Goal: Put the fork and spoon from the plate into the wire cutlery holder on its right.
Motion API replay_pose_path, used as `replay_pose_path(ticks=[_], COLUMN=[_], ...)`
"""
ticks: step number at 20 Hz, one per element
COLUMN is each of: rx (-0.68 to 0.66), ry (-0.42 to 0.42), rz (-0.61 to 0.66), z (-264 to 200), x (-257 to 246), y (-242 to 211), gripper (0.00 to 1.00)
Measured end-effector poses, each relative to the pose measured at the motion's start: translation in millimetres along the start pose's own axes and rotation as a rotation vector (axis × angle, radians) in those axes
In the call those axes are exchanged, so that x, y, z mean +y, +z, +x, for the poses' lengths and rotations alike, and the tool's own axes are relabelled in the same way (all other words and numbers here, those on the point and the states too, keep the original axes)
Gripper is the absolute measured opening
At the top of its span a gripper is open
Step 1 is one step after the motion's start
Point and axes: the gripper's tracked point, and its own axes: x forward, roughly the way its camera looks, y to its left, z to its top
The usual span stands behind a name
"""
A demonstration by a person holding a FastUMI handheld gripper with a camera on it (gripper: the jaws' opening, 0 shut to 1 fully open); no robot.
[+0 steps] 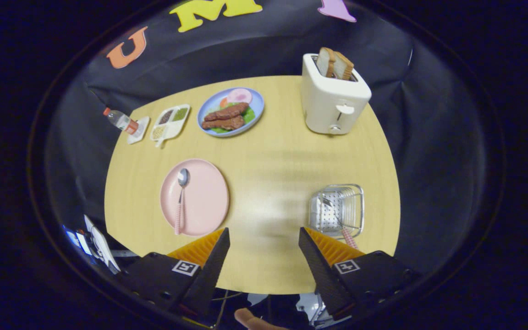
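Observation:
A pink plate (pixel 204 197) lies on the wooden table just ahead of my left finger. On its left half rests a spoon (pixel 181 197), bowl away from me, checked pink handle towards me. To the right, just beyond my right finger, stands the wire cutlery holder (pixel 336 208). The fork (pixel 340 223) leans inside it, tines down in the basket, its checked pink handle sticking out over the near rim. My gripper (pixel 264 238) hovers above the table's near edge, between plate and holder. It is open, with nothing between the fingers.
A white toaster (pixel 332 98) with two bread slices stands at the back right. A blue plate (pixel 231 112) of food, a small divided tray (pixel 171 121) and a little bottle (pixel 119 120) line the far left. A fingertip shows below the gripper.

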Motion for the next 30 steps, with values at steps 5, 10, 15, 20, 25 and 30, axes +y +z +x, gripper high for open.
replay_pose_path(ticks=[5,10,15,20,25,30], rx=[-0.138,-0.216,-0.266,-0.216,-0.192,-0.182], ry=[0.023,0.022,0.024,0.030,0.027,0.004], rz=[0.007,-0.041,-0.113,-0.089,-0.059,-0.057], z=[14.3,40.8,75.8,117.6,145.2,160.3], x=[44.5,84.9,130.0,164.4,186.1,192.4], y=[7.3,-2.0,-14.8,-39.0,-40.9,-40.2], gripper=[0.96,0.96,0.96,0.96,0.95,0.82])
